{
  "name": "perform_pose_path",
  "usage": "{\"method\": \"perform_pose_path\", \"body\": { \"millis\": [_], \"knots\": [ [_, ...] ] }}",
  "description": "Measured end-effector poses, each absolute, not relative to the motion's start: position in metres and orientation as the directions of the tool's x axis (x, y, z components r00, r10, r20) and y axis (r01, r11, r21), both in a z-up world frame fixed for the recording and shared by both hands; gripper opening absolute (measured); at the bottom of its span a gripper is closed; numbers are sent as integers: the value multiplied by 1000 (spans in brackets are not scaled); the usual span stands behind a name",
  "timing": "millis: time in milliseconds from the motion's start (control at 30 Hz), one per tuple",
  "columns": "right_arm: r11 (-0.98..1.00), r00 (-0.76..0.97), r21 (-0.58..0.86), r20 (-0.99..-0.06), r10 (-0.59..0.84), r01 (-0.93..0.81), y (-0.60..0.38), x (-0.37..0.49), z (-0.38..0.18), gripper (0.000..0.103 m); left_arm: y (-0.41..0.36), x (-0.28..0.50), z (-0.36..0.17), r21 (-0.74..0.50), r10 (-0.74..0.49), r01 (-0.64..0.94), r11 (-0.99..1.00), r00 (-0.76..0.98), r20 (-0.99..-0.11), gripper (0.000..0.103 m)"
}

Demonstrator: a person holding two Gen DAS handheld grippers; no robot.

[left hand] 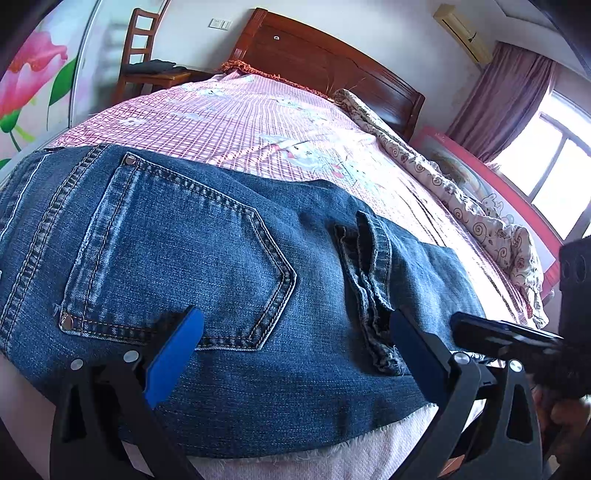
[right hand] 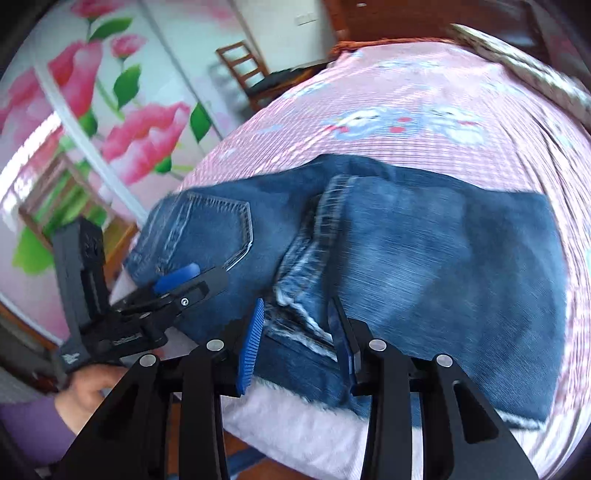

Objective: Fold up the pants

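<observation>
Folded blue denim pants (left hand: 229, 266) fill the frame's centre on the pink checked bed (left hand: 229, 122). Left tongs (left hand: 295, 332) and right tongs (right hand: 299, 332) hover low over them from the bottom edge, both spread open, gripping nothing.

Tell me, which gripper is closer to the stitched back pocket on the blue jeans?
Left. The left gripper hovers open at the stitched back pocket; the right gripper sits open farther along, at the frayed hems.

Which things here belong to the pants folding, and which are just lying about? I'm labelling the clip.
Part of the job:
jeans
left gripper, open
right gripper, open
bed, the work surface

Just lying about:
chair
crumpled quilt
curtain
air conditioner
</observation>
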State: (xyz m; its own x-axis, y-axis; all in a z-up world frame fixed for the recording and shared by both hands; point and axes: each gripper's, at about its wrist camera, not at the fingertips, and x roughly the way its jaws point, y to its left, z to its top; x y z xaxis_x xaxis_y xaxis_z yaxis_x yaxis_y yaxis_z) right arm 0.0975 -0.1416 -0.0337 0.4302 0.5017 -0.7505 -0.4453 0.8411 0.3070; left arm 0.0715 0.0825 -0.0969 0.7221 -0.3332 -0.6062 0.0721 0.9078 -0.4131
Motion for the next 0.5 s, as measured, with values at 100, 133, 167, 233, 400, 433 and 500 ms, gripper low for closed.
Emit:
{"method": "perform_pose_path", "body": {
  "millis": [100,133,167,233,400,433,500],
  "knots": [
    [844,452,186,-776,440,-503,-116,91,-39,36,83,69,-97,-427,-341,72,902,725,-598,101],
    [846,458,139,-790,408,-514,-110,91,-42,36,84,69,-97,-429,-343,73,900,727,-595,101],
    [848,463,102,-800,381,-520,-106,92,-47,36,84,68,-97,-430,-344,74,900,728,-594,101],
    [835,453,59,-818,354,-546,-100,95,-55,14,84,68,-98,-431,-345,76,899,728,-592,101],
    [835,443,167,-784,435,-524,-114,93,-30,8,86,67,-98,-440,-356,86,894,731,-582,101],
    [829,449,169,-774,446,-532,-115,86,-25,8,86,67,-98,-445,-358,85,892,733,-578,101],
    [813,445,122,-786,429,-569,-110,78,-23,8,87,67,-98,-447,-356,82,891,736,-575,101]
  ]
}}
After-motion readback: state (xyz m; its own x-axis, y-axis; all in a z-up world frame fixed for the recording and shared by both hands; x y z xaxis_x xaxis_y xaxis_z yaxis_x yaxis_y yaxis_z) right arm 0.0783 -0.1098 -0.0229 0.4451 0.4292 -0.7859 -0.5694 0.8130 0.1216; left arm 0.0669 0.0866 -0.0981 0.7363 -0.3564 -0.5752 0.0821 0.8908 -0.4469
